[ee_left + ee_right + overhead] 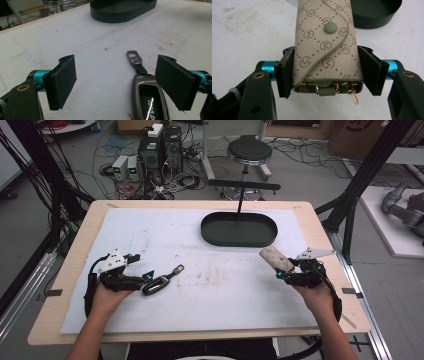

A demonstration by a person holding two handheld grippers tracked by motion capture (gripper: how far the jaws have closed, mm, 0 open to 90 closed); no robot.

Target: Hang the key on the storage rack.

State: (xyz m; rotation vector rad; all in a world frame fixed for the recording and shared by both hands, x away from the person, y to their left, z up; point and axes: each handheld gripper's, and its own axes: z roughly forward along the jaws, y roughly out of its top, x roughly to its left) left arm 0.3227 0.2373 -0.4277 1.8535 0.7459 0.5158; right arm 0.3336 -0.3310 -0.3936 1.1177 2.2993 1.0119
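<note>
So, left side first: left gripper (146,279) sits low on the white mat (165,240) at near left, jaws spread wide and gripping nothing. Car key (161,281) lies flat on the mat between them; in the left gripper view the key (147,93) is close against the right-hand pad (175,81), touching or not I cannot tell, and well apart from the other pad. Its strap and metal clip point toward the far side. Middle far: black oval tray (239,230), nothing seen inside it. Right side: right gripper (281,271) is clenched on the beige key pouch (275,258), held off the mat at near right, pouch tip pointing toward the tray. Right gripper view shows both pads squeezing the pouch (327,47) near its open end, snap flap up, gold hooks hanging out. Progress, as I judge it: pouch picked up but not yet in the tray; key not yet grasped. Likely left: carry the pouch to the tray, close on the key, move it too.
</note>
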